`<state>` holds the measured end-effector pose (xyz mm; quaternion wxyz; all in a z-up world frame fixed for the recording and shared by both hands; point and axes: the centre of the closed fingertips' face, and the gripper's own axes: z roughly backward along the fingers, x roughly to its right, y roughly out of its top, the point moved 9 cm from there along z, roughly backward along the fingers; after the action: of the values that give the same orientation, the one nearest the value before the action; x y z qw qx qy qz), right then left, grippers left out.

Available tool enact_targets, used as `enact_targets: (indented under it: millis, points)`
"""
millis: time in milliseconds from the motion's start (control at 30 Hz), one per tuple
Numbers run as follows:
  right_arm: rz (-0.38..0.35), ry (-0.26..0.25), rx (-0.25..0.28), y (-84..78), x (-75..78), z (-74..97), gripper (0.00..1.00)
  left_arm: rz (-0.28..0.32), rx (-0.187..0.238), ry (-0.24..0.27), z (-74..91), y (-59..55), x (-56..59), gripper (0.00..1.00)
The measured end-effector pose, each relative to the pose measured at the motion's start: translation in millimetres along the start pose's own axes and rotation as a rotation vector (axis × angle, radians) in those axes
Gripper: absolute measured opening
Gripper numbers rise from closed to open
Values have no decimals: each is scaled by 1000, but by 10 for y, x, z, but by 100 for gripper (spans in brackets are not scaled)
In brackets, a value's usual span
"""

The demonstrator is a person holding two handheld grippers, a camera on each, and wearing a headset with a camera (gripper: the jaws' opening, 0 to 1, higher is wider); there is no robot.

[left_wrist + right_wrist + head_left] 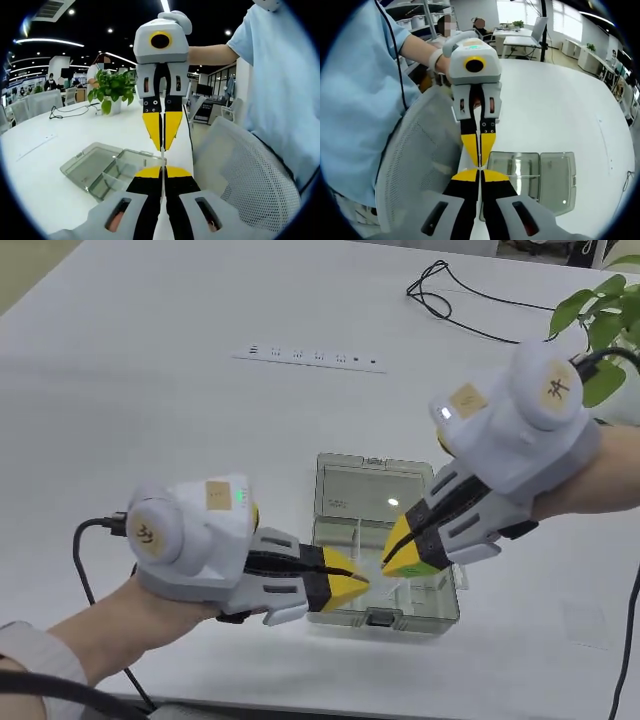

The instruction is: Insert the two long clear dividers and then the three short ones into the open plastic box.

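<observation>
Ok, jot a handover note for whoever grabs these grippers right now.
Left gripper: jaws shut, tips above the front part of the box.
Right gripper: jaws shut, tips nearly meeting the left one's. I cannot tell whether they pinch anything clear.
The box lies open on the table, with its lid flat behind it.
Done: some clear dividers stand inside; the count is unclear.
Left: check the count against two long and three short, then seat any that are missing.
</observation>
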<state>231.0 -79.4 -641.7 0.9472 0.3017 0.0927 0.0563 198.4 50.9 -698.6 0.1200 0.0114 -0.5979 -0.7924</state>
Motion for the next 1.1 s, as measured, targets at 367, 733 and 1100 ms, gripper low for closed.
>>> enact_targets:
  millis: [367,733,1100]
  points:
    - [4,-3,-34,-14,21,-27,2,36,-25,14,-24,-29,-10,0]
    - [2,-55,-108,-116,149,36,2,96,-64,139,91,-105,-128,33]
    - [-63,-148,-148,-249,390,61,2,138,-77,227,253,-235,-169,57]
